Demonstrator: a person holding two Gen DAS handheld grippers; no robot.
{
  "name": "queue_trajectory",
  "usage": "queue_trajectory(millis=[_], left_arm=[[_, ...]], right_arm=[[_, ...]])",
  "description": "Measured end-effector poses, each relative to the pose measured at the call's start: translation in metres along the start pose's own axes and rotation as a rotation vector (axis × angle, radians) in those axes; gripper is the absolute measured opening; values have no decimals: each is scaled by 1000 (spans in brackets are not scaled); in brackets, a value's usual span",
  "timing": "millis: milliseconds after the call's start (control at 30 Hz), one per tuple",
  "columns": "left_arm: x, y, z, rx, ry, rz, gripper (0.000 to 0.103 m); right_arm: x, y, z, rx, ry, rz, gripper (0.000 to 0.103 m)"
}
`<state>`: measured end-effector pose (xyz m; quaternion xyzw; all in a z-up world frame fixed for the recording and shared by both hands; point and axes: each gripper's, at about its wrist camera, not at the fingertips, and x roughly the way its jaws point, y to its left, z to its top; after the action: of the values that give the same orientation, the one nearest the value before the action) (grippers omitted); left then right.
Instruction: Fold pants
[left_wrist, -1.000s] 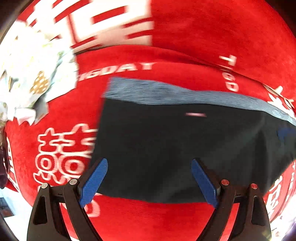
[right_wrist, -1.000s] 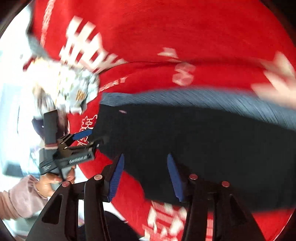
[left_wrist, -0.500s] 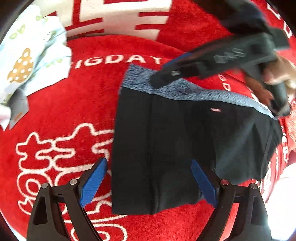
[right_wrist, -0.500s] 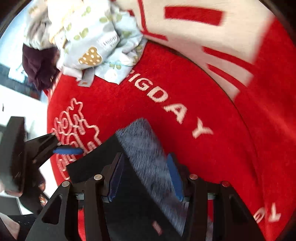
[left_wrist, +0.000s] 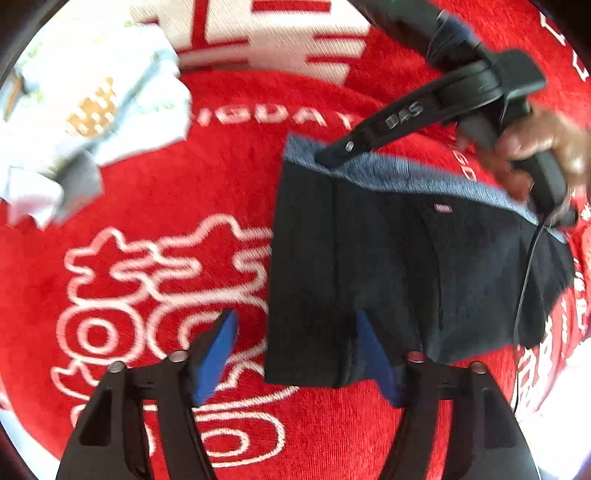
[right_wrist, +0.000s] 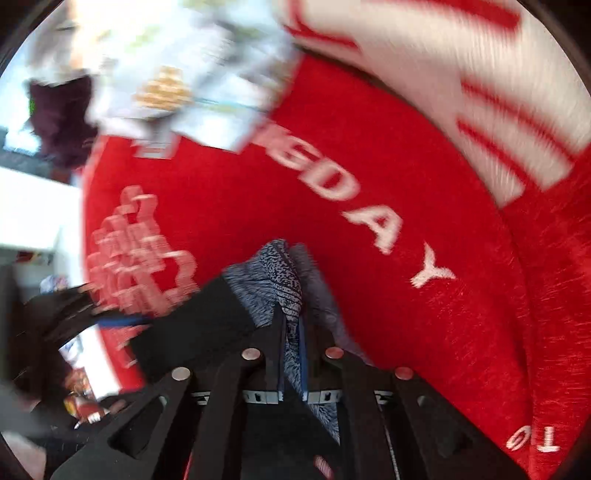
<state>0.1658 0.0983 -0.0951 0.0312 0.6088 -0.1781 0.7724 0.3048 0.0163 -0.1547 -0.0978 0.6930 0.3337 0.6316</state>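
Red plush blanket with white lettering (left_wrist: 229, 177) lies under everything. Your folded black pants with a grey-blue waistband (left_wrist: 399, 266) point that band away from your left gripper (left_wrist: 295, 354), whose fingers stand apart astride the near hem. Your right gripper (right_wrist: 291, 332) is clamped on the waistband's corner.

The pants (left_wrist: 388, 266) lie flat on the blanket (left_wrist: 192, 206), right of centre in the left wrist view, waistband (left_wrist: 399, 175) at the far edge. The left gripper (left_wrist: 295, 354) straddles their near left corner. The right gripper (right_wrist: 291, 332) pinches the waistband's far left corner. A crumpled garment (left_wrist: 88, 110) lies far left, apparently partly on the blanket.
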Motion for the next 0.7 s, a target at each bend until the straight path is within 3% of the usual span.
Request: queue_trajectory(millis=[33, 100, 133, 200, 233, 333, 400, 433, 500, 533, 600, 700], left_arm=[[-5, 1, 3, 0, -14, -1, 70], [-15, -7, 16, 2, -51, -22, 74], [-16, -11, 24, 8, -59, -22, 85], [-10, -23, 41, 19, -81, -24, 86], [-2, -32, 52, 20, -78, -17, 86], [37, -39, 79, -8, -45, 56, 86], [66, -32, 91, -30, 11, 172, 86], [67, -30, 92, -46, 23, 171, 86], [57, -28, 98, -72, 10, 167, 86], [46, -33, 98, -50, -3, 172, 86], [33, -45, 95, -13, -3, 163, 86], [28, -68, 78, 7, 34, 125, 86]], right_arm=[[-1, -7, -1, 62, -44, -4, 31], [-13, -16, -8, 153, -96, -2, 46], [-23, -21, -15, 187, -122, -5, 46], [-42, -30, -33, 237, -154, -15, 44], [-53, -35, -47, 278, -170, -12, 36], [-68, -54, -100, 398, -163, 22, 32], [-61, -67, -130, 457, -114, -71, 32], [-62, -79, -149, 504, -103, -144, 33], [-78, -100, -185, 645, -181, -175, 35], [-92, -112, -211, 746, -240, -156, 35], [-118, -124, -271, 901, -379, 4, 38], [-132, -113, -344, 1014, -439, 156, 39]])
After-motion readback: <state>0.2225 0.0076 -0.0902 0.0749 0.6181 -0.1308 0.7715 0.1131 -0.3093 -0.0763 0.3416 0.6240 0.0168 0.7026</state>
